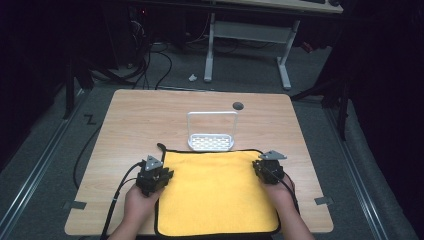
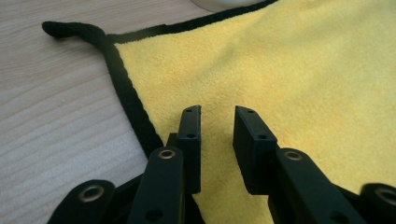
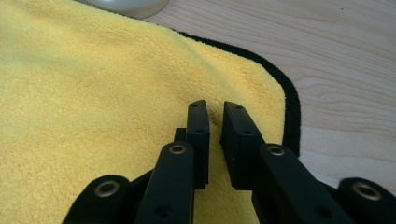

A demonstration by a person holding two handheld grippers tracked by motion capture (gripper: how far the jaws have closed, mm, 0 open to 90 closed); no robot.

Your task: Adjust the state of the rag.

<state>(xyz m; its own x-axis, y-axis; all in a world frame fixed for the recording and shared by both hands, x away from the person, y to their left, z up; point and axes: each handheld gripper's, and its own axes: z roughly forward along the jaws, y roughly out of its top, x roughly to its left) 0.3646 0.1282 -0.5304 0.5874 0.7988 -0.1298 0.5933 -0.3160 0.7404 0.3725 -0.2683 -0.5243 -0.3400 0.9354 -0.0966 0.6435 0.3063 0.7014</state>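
Dim room beyond, with cables and desk legs on grey floor; pale wood tabletop [image 1: 125, 115] in front. Yellow cloth [image 1: 215, 192] with black edging spread flat on the near half, near edge hanging just over the front of the tabletop, a small black loop at the far left corner. Just behind the far edge, a white perforated rack [image 1: 211, 131] with a tall wire frame, holding nothing. Left claw [image 2: 217, 116] over the far left corner, jaws apart with a clear gap, tips low over the pile, no fold between them: released. Right claw [image 3: 215, 112] over the far right corner, jaws nearly together, a slight pucker of pile at the tips; probably pinching, but not certain. Soft, light, limp fabric by the look: likely to sag and drag, not slip. Best taken at the hemmed corners, both at once.
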